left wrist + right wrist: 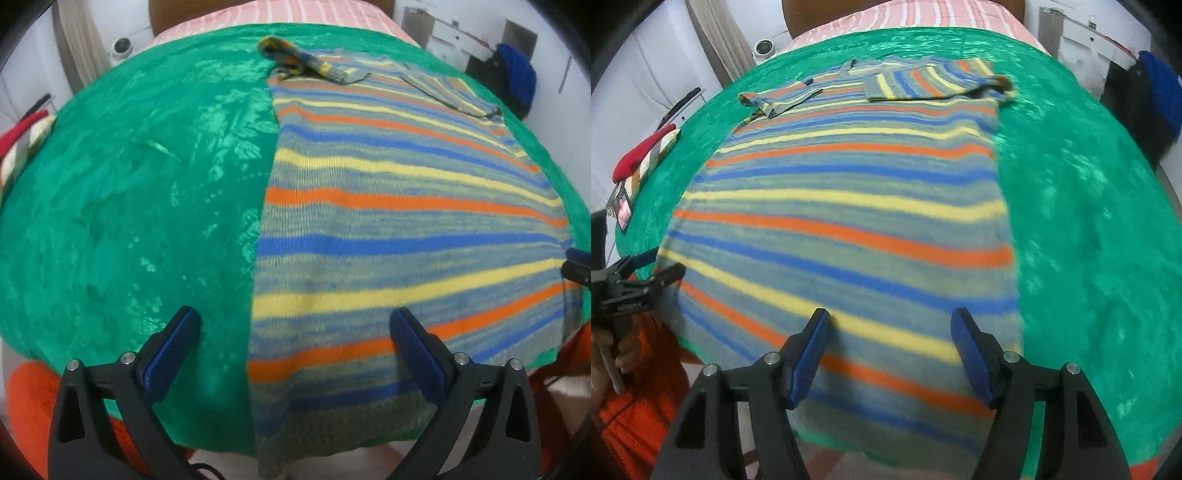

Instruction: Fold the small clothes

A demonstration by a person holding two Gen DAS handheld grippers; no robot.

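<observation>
Lying flat on the green cloth (129, 192), the striped sweater (849, 206) is reaching toward twelve o'clock, sleeves seemingly folded in; left gripper (295, 325) and right gripper (890, 325) are hovering, jaws apart, empty.

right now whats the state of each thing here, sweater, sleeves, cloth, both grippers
striped sweater: flat on the cloth, hem toward the camera
sleeves: both folded in over the chest
green cloth: spread out, sweater on it
left gripper: open wide, holding nothing
right gripper: open above the sweater, holding nothing
</observation>
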